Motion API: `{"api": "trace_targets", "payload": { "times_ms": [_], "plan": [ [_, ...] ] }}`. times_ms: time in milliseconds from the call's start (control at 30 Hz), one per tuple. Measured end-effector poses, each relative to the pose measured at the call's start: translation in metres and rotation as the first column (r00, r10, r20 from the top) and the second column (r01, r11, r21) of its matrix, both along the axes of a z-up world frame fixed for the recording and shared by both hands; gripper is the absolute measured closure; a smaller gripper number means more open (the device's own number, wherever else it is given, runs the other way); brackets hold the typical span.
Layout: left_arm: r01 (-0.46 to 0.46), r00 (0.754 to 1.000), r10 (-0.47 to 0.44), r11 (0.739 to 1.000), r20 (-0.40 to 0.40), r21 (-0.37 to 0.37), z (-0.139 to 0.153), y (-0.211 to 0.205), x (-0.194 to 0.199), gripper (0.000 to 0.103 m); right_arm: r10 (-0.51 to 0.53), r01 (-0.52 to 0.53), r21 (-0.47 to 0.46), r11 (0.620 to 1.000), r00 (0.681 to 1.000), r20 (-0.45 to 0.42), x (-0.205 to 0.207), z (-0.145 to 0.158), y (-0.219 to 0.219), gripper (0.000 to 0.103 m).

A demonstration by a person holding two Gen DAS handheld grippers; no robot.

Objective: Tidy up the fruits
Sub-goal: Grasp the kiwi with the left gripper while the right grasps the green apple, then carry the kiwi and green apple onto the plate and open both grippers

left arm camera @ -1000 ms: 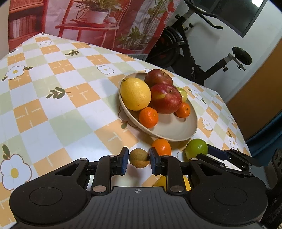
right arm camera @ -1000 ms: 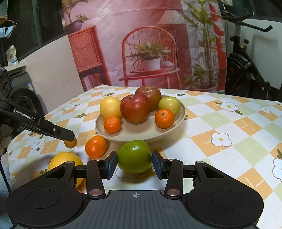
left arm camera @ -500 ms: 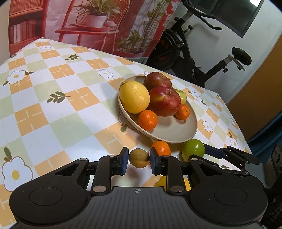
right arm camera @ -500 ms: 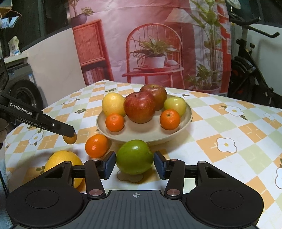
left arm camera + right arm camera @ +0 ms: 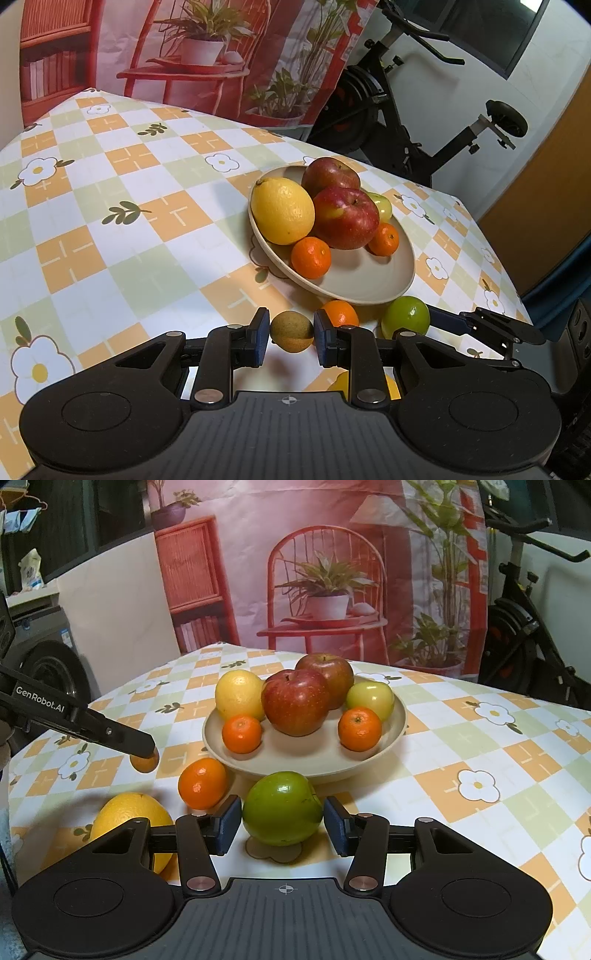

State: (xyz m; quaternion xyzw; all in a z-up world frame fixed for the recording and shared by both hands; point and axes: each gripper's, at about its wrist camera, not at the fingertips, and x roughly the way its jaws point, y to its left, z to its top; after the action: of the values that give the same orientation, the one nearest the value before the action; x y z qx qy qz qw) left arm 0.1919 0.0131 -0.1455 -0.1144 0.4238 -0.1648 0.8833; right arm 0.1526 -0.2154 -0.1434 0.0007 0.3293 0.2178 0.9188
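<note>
Fruits in bowl (image 5: 391, 734) on checked tablecloth (image 5: 110, 192), exercise bike (image 5: 417, 122) behind.

- Left gripper (image 5: 291, 334): jaws closed on a small brownish-yellow fruit (image 5: 291, 331), both blue pads pressed against its sides; fruit held clear of the surface; gripper pitched downward.
- Right gripper (image 5: 282, 825): jaws just opened, now apart, flanking a green apple (image 5: 282, 808); small gap between each pad and the apple.
- In the right wrist view, the left gripper's finger reaches in from the left edge.
</note>
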Motion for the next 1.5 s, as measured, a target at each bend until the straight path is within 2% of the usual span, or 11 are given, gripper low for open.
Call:
{"api": "trace_targets", "payload": {
  "times_ms": [167,533,567,867,967,1067,1267,1500],
  "plan": [
    [-0.002,1.0,0.002,1.0,0.005,0.002,0.001,0.0,0.0,0.076,-0.003,0.003,0.006,1.0,1.0,0.003,-0.001,0.001,0.0,0.059],
    [0.021,0.998,-0.022,0.999,0.056,0.028,0.016,-0.007,0.006,0.076,-0.052,0.046,0.095,0.994,0.997,0.063,-0.011,0.01,-0.015,0.063],
    [0.027,0.998,-0.028,0.999,0.059,0.03,0.017,-0.009,0.007,0.076,-0.052,0.046,0.093,0.995,0.997,0.059,-0.01,0.01,-0.014,0.066],
    [0.03,0.999,-0.031,0.999,0.026,0.04,0.006,-0.014,0.01,0.076,-0.046,0.041,0.083,0.996,0.998,0.053,-0.009,0.007,-0.013,0.064],
    [0.025,0.999,-0.026,0.999,0.033,0.037,0.008,-0.012,0.01,0.076,-0.042,0.039,0.078,0.996,0.998,0.037,-0.008,0.005,-0.012,0.056],
    [0.027,0.999,-0.028,0.999,0.046,0.037,0.012,-0.012,0.01,0.076,-0.02,0.018,0.058,0.998,0.999,0.028,-0.009,0.003,-0.008,0.055],
    [0.032,0.998,-0.034,0.999,0.051,0.033,0.013,-0.014,0.008,0.076,0.022,-0.022,0.026,0.999,1.0,-0.01,-0.009,-0.001,0.0,0.055],
    [0.043,0.997,-0.045,0.999,0.056,0.033,0.015,-0.017,0.008,0.076,0.036,-0.036,0.003,0.999,0.999,-0.004,-0.012,0.0,0.004,0.058]
  ]
}}
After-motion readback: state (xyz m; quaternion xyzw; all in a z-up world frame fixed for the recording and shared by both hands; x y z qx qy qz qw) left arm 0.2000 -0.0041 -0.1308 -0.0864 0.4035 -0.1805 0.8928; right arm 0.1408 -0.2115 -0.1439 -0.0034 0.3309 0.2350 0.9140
